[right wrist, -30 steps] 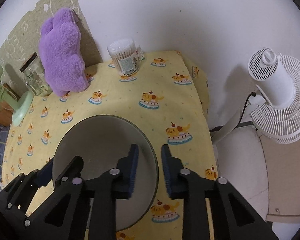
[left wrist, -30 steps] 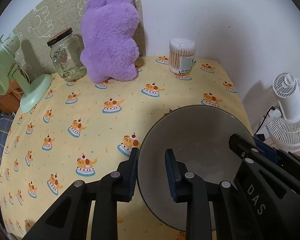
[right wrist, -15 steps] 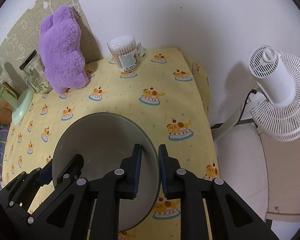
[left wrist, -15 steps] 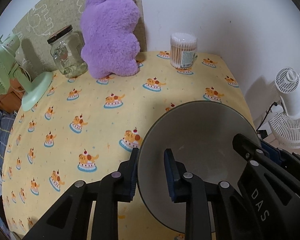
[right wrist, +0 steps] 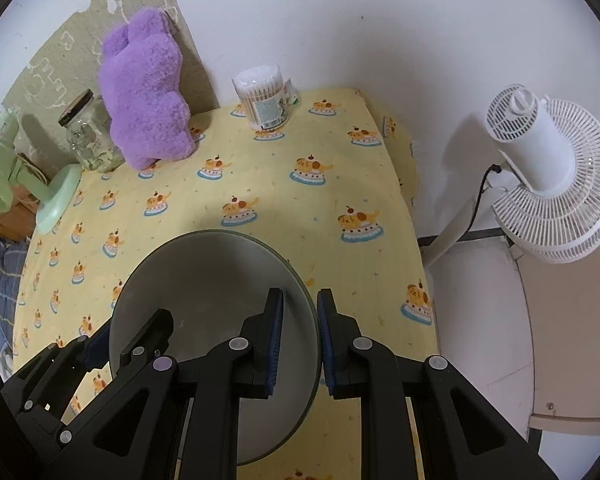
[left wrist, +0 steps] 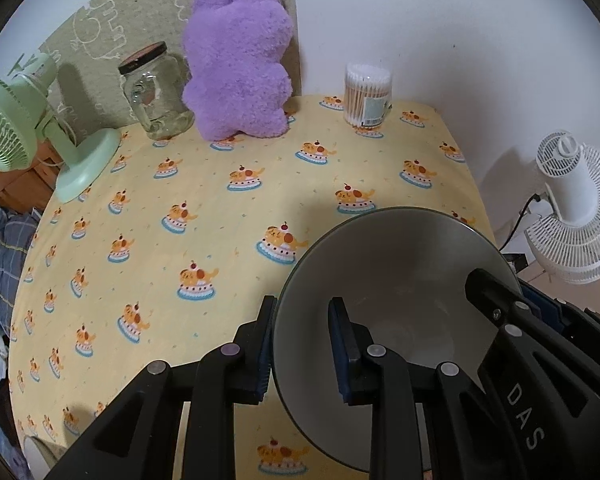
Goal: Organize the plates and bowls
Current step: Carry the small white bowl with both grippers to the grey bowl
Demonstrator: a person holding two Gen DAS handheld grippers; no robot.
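Bowl (left wrist: 396,280) sits between both tools, over the near right part of the table (left wrist: 220,216), whose yellow cloth carries a cake-and-dog print. Grey inside, dark along the rim, wide and fairly deep. Whether its foot touches the cloth cannot be told from either wrist view.

Left tool (left wrist: 302,350) pinches the bowl's left rim, one pad outside the wall and one inside. Right tool (right wrist: 299,344) pinches the opposite rim the same way, its jaws pressed nearly together with only the thin wall between them.

Handling, as a judgement: the bowl looks glazed ceramic, so stiff, smooth, probably weighty for its size, and breakable if dropped. Smooth glaze against pads suggests slip risk, more so if the bowl tips. Two opposed rim grips suit it; keeping the rim level and both tools moving together should prevent twisting it out of one grip.

Along the far edge, well apart from the bowl: glass jar (left wrist: 158,92), purple plush toy (left wrist: 240,60), cotton swab tub (left wrist: 367,94), green desk fan (left wrist: 16,128). White fan (right wrist: 552,176) stands off the table to the right.
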